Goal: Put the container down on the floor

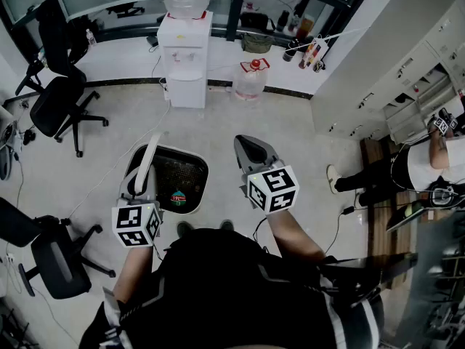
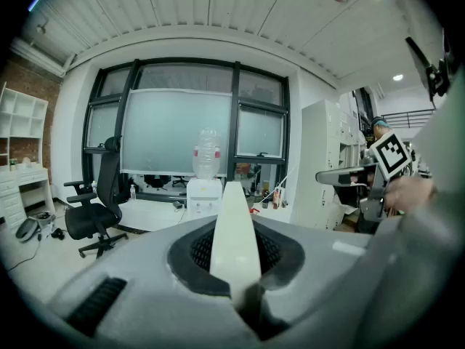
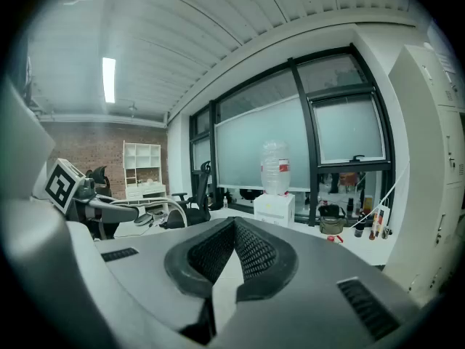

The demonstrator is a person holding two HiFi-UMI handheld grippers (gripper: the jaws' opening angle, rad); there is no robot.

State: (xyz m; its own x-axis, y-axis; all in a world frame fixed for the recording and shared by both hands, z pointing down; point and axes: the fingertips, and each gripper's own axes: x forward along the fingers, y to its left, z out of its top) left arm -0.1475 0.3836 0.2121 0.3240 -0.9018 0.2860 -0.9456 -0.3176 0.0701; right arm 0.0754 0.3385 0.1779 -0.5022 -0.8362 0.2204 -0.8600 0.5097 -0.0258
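Note:
The container (image 1: 190,171) is a white-rimmed bin with a dark mesh inside, seen from above in the head view just ahead of my feet. A small red and green thing (image 1: 178,197) lies in it. Its white bail handle (image 1: 149,160) arches up at its left side. My left gripper (image 1: 144,174) is shut on that handle, which shows as a white strip (image 2: 234,227) between the jaws in the left gripper view. Whether the bin's bottom touches the floor I cannot tell. My right gripper (image 1: 248,150) hovers to the bin's right, shut and empty (image 3: 231,249).
A white water dispenser (image 1: 186,57) stands at the far wall with a spare water jug (image 1: 251,78) beside it. Black office chairs (image 1: 62,100) (image 1: 51,257) are at the left. White cabinets (image 1: 392,71) and a seated person (image 1: 425,167) are at the right.

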